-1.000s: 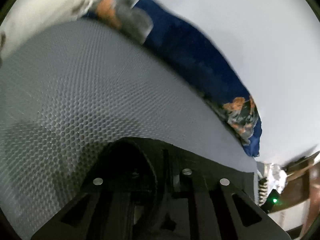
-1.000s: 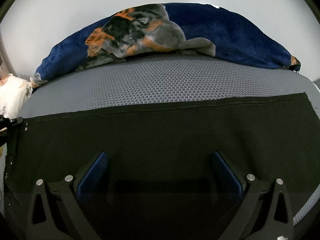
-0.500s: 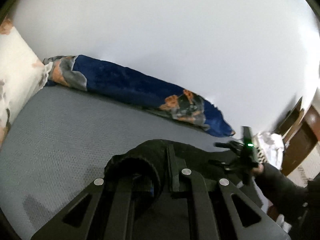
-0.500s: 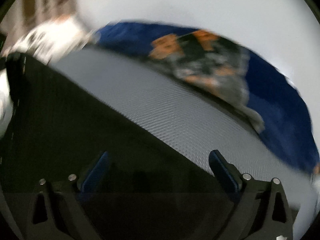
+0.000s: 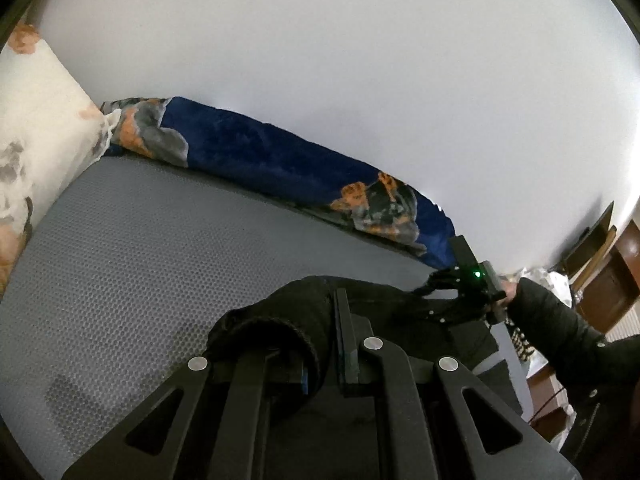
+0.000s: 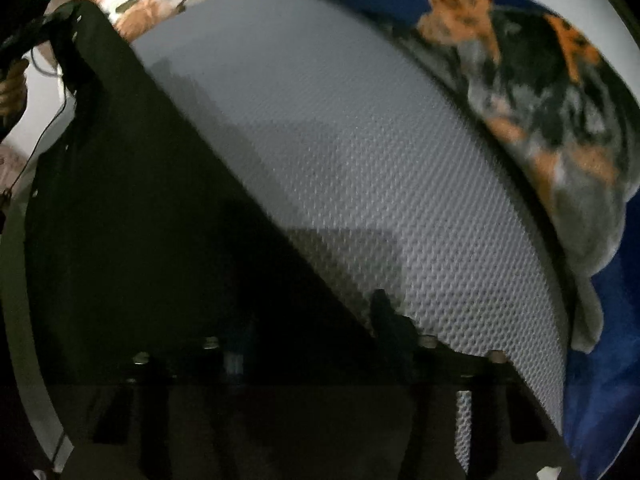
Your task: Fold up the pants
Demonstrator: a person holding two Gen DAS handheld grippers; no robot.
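the black pants (image 5: 372, 304) lie along the near side of a grey honeycomb-textured mattress (image 5: 140, 248), one bunched end lifted off the surface and the rest stretched flat toward the far right. no brand, label or writing can be read on the fabric or anywhere else in either view. the left gripper (image 5: 320, 344) has its jaws pinched tight on that raised, rolled end of the pants. in the right wrist view the pants (image 6: 132, 216) show as a dark sheet with a straight edge running diagonally across the mattress (image 6: 360, 152); the right gripper (image 6: 312, 344) points steeply down at that edge and its jaws are closing, with the cloth between them — whether the pads already press on it is too dark and blurred to tell. from the left view the right gripper (image 5: 472, 284) shows a green light and is carried by a hand in a dark sleeve (image 5: 560, 328). beyond the pants the mattress is bare up to a blue blanket with orange and grey patches (image 5: 280, 160), which lines the white wall (image 5: 360, 60); a floral pillow (image 5: 36, 112) bounds the left end.
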